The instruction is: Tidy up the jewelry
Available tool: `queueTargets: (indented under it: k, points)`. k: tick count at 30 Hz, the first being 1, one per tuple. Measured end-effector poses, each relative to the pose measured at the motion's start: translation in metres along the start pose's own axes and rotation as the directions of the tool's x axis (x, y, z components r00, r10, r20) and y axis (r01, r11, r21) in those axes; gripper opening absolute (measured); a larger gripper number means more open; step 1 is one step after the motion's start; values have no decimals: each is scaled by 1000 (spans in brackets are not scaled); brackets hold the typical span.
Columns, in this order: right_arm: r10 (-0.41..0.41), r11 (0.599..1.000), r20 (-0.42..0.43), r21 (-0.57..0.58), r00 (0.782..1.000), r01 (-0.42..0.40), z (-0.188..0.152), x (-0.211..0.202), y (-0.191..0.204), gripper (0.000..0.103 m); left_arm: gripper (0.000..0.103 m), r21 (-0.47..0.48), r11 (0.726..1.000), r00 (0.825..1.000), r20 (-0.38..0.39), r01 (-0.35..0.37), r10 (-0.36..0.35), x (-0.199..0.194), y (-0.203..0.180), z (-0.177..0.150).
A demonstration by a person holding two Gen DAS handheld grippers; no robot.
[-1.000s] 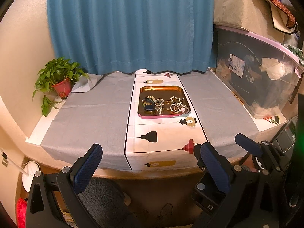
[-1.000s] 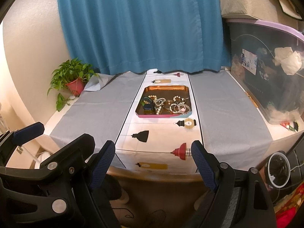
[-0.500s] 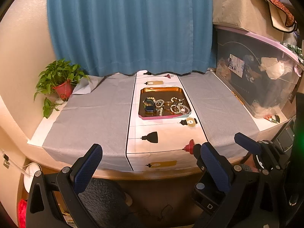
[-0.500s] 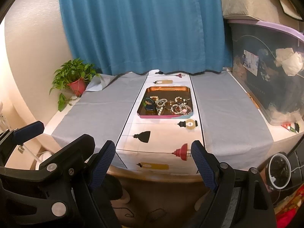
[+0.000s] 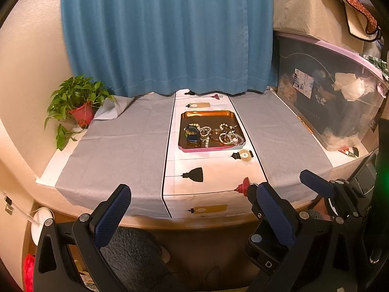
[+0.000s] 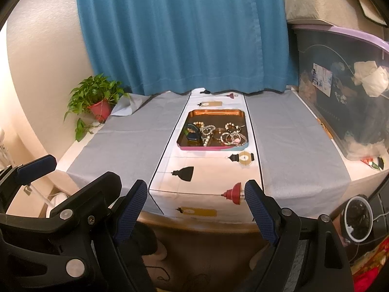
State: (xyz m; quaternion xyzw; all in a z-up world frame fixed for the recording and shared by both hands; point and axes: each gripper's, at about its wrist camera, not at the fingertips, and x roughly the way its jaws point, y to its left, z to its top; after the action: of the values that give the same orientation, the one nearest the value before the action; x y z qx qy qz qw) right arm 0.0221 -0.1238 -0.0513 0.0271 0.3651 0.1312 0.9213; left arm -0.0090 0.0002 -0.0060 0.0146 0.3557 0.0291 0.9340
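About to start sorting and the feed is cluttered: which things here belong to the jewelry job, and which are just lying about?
Job:
- tray on the table runner
- bracelets heaped in it
- dark blue case in it
- left tool and right tool, both open and empty

Lying about:
- potted plant
- storage bin
- blue curtain
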Motion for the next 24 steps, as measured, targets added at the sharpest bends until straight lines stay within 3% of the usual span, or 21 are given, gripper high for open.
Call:
queueTargets:
  k: [24]
  points:
    - [-1,1000,1,-2,1000,1,-2,-1,4,82,103,-1,1000,1000,-3,0,0,0,4,0]
